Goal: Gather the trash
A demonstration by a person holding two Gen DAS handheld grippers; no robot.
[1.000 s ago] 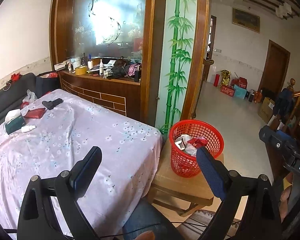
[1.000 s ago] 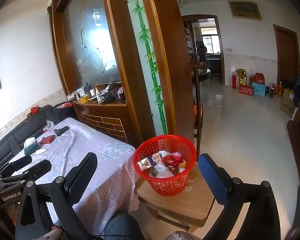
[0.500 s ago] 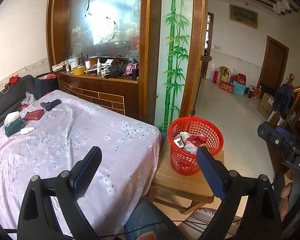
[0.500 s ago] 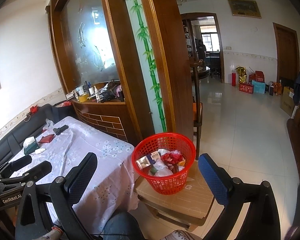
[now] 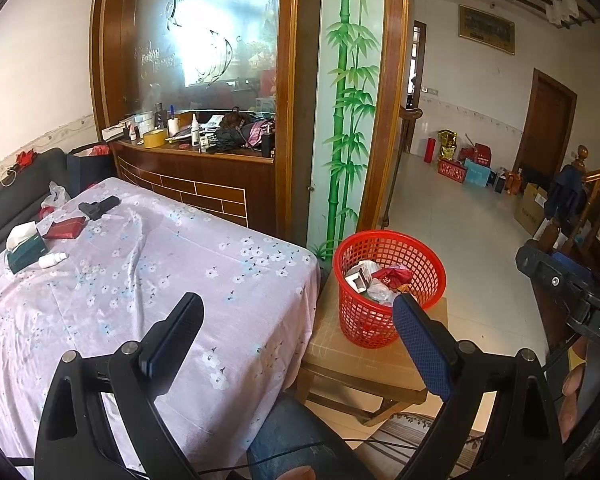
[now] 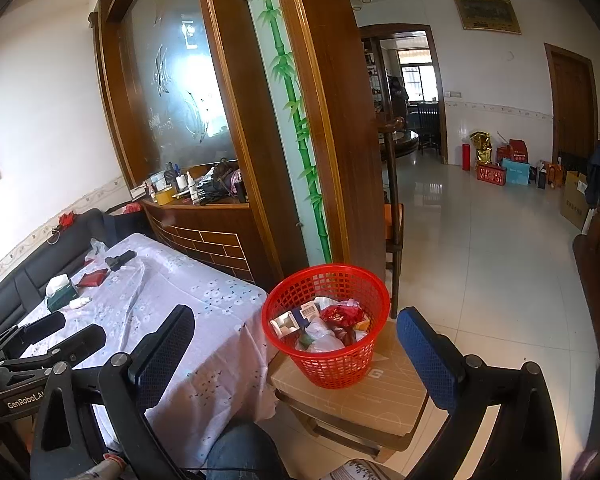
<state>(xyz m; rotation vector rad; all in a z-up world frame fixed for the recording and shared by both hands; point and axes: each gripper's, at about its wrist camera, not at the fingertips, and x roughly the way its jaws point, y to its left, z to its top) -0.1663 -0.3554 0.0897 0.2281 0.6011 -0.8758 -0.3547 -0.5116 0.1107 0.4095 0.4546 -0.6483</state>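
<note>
Status check. Your left gripper (image 5: 296,320) hangs with its jaws spread wide and nothing between them. Your right gripper (image 6: 296,332) is in the same condition: jaws apart, no load. Neither tool touches any object.

Trash location. The red basket (image 6: 328,356) stands on a flat cardboard box (image 6: 352,396) that rests on a low wooden stool (image 5: 364,396), just beside the table corner. In the right wrist view it sits at 12 o'clock between the finger pads; in the left wrist view it sits at 2 o'clock of the frame centre. It already holds wrappers, a small carton and crumpled red packaging, filling it to roughly half its depth.

Progress. Judge the task as well advanced. The near and middle areas of the flowered tablecloth (image 5: 148,280) carry no loose litter.

Remaining items. At 10 o'clock in the left wrist view, at the far end of the table, lie a green tissue box (image 5: 24,248), a small white bottle (image 5: 52,259), a red packet (image 5: 66,227) and a black object (image 5: 99,206). A crumpled clear bag (image 5: 56,196) sits at the far table edge. At this distance you cannot settle whether these are trash or household goods; the bag seems the likeliest candidate.

Next action. Inspect that far group before closing either gripper.
</note>
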